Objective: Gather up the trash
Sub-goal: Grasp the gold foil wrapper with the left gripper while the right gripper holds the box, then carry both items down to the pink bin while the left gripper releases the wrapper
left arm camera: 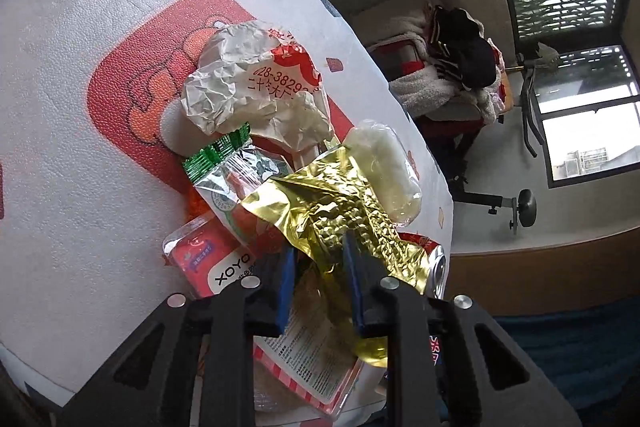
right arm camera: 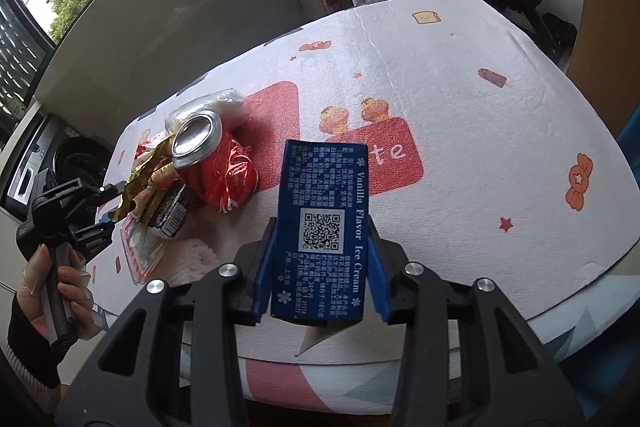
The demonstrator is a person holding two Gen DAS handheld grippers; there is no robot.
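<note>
A trash pile lies near the table edge. It holds a gold foil wrapper [left arm camera: 332, 211], crumpled white paper [left arm camera: 252, 87], a green-edged clear packet [left arm camera: 236, 167], a clear plastic bag [left arm camera: 384, 167], a red XOYO pack [left arm camera: 208, 259] and a dented red can [right arm camera: 216, 167]. My left gripper [left arm camera: 318, 267] is shut narrowly on the lower end of the gold wrapper [right arm camera: 140, 179], which passes between the blue pads. My right gripper [right arm camera: 322, 227] is shut on a dark blue vanilla ice cream box [right arm camera: 326, 179] and holds it upright above the tablecloth.
The white tablecloth with red cartoon prints [right arm camera: 480, 147] covers the table, bare to the right of the box. A chair piled with clothes [left arm camera: 452, 67] stands beyond the far edge. A person's hand [right arm camera: 60, 287] holds the left gripper's handle at lower left.
</note>
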